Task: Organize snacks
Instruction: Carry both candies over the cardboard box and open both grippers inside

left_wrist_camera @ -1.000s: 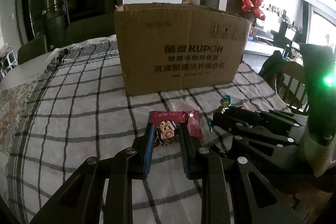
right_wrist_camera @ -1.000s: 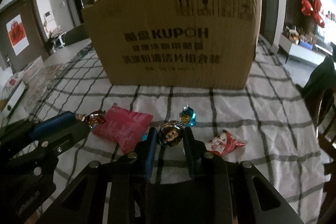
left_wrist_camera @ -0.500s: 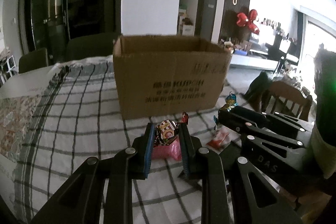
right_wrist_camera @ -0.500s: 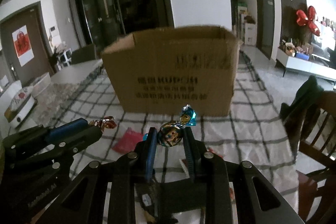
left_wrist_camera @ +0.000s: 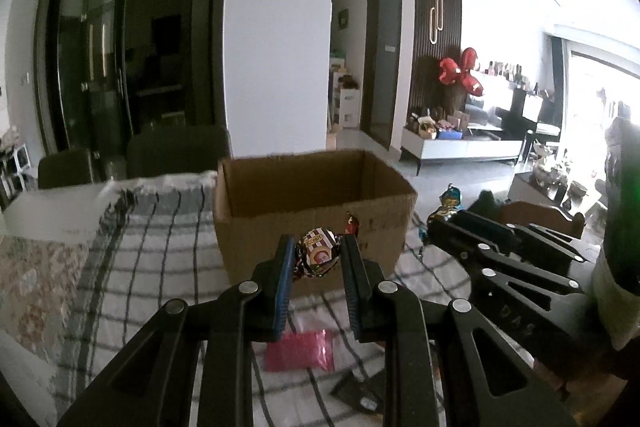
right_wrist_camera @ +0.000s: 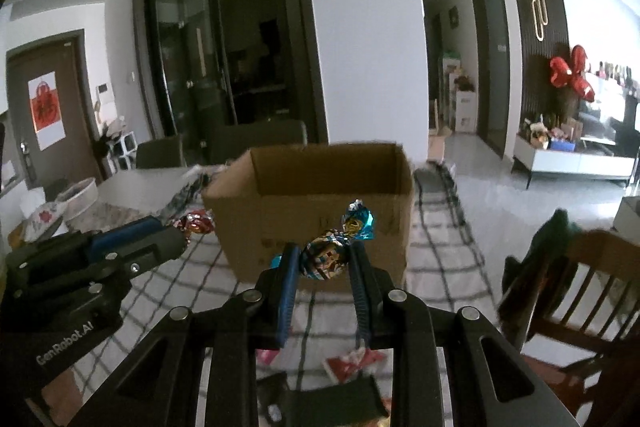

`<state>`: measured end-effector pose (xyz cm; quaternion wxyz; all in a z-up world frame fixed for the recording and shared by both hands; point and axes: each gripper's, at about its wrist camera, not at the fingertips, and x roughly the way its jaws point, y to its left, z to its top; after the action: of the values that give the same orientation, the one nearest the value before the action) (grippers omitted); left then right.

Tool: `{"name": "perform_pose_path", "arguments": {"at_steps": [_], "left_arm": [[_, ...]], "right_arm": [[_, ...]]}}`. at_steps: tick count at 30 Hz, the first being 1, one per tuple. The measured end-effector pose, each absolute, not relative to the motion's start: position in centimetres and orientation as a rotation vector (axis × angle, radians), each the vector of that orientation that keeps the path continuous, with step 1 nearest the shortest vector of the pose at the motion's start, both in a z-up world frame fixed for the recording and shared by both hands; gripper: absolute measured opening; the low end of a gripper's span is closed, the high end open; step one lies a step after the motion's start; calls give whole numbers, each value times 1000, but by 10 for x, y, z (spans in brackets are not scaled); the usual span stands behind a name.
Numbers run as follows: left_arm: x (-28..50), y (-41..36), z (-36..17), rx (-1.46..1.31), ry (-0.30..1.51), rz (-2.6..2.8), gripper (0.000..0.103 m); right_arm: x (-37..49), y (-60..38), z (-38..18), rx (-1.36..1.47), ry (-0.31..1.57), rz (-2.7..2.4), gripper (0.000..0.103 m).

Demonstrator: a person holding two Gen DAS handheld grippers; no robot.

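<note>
1. Left gripper [left_wrist_camera: 316, 259]: raised above the desk [left_wrist_camera: 152, 251], fingers clamped on one round sweet in a brown and red wrapper [left_wrist_camera: 318, 259]. It is held level with the front wall of the box, short of the rim. In my judgement this is a carry posture, high enough to clear the edge before release.

2. Pink packet [left_wrist_camera: 300, 349]: one, lying flat on the checked cloth of the desk, below the left gripper and in front of the box. Not yet collected.

3. Cardboard box [left_wrist_camera: 312, 195]: one, upright on the desk, top open. Its floor is hidden from both views, so the contents cannot be counted. It appears to be the destination for the snacks.

4. Right gripper [right_wrist_camera: 324, 261]: raised beside the left one, fingers clamped on one sweet in blue and gold foil [right_wrist_camera: 332, 255], its twisted end standing up. It is likewise short of the rim.

5. Red and white packet [right_wrist_camera: 354, 361]: one, on the desk under the right gripper.

6. Count: two sweets held, two packets loose, one box.
</note>
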<state>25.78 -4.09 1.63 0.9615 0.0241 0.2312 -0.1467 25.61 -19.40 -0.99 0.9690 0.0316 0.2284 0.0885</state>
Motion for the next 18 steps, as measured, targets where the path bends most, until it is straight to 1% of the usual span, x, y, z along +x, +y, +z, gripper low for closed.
{"name": "perform_pose_path", "arguments": {"at_steps": [9, 18], "left_arm": [[288, -47, 50, 83, 393, -283, 24], [353, -44, 55, 49, 466, -282, 24]], "right_arm": [[288, -199, 26, 38, 403, 181, 27], [343, -199, 39, 13, 425, 183, 27]]}}
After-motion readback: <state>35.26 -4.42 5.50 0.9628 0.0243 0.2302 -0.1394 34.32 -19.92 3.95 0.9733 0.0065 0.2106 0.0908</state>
